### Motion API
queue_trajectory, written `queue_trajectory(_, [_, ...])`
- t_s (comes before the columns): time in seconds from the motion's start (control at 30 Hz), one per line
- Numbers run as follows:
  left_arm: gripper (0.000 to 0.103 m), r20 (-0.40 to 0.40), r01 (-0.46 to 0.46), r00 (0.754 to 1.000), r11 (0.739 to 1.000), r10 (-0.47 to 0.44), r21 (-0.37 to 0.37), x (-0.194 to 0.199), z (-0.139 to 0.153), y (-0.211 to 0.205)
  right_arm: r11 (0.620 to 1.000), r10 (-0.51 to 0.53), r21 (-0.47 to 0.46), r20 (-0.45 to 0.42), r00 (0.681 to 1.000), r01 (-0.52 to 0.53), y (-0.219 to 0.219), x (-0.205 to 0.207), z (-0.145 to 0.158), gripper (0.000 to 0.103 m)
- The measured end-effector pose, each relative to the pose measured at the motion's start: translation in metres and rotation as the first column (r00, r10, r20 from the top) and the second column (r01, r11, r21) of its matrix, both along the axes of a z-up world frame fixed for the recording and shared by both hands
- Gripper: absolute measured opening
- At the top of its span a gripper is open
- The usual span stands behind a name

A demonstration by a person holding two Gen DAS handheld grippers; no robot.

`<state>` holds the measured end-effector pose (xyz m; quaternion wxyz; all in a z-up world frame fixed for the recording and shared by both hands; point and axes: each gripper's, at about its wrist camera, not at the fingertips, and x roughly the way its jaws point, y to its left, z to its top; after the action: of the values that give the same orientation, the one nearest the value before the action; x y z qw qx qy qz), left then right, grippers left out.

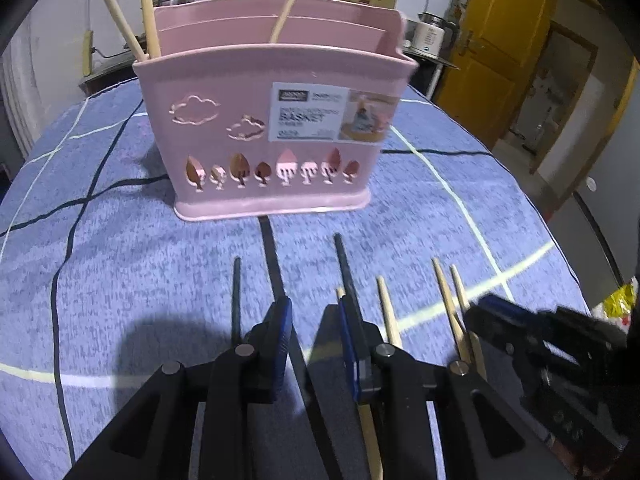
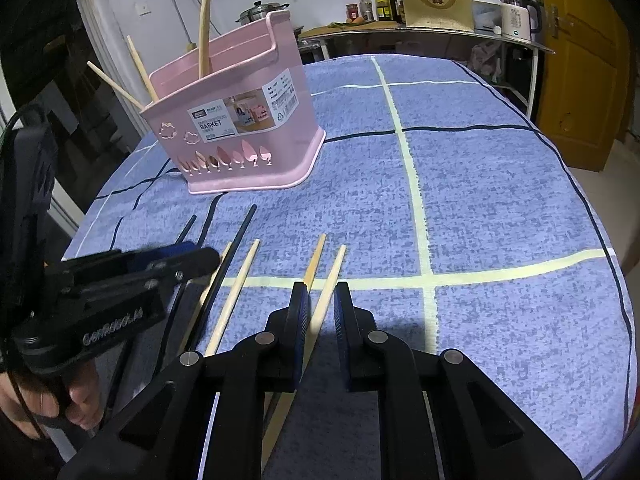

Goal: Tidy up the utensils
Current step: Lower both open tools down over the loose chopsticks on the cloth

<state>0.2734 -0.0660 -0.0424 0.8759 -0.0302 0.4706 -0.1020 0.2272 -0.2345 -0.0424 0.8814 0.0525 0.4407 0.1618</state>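
Note:
A pink utensil basket [image 1: 276, 120] stands on the blue checked cloth and holds three pale wooden chopsticks [image 1: 148, 20]; it also shows in the right wrist view [image 2: 240, 128]. Loose chopsticks lie in front of it: black ones [image 1: 236, 292] [image 2: 236, 248] and pale wooden ones [image 1: 388, 312] [image 2: 236, 292]. My left gripper [image 1: 314, 320] is open low over the cloth, a black chopstick [image 1: 346, 268] by its right finger. My right gripper [image 2: 320, 304] is open, with one wooden chopstick [image 2: 332, 276] lying between its fingers.
The table's edges curve away left and right. A counter [image 2: 420, 28] with bottles, a pot and a kettle runs behind. A yellow door [image 2: 580, 60] stands at the right. The right gripper shows at the lower right of the left wrist view [image 1: 540, 344].

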Motion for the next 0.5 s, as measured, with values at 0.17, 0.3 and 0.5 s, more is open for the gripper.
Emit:
queue_trajectory(0.17, [0.024, 0.002, -0.01, 1.0, 1.0, 0.01, 0.017, 0.014, -0.001, -0.005, 1.0, -0.003, -0.005, -0.005, 1.0, 0.003, 0.001, 0.002, -0.002, 0.014])
queue_trajectory(0.3, [0.03, 0.009, 0.005, 1.0, 0.999, -0.006, 0.033, 0.018, -0.001, -0.013, 1.0, -0.006, -0.008, -0.007, 1.0, 0.006, 0.001, 0.005, -0.003, 0.014])
queue_trajectory(0.5, [0.032, 0.01, 0.026, 1.0, 0.999, -0.026, 0.031, 0.013, -0.001, -0.014, 1.0, -0.003, -0.021, -0.004, 1.0, 0.002, 0.003, 0.007, -0.003, 0.014])
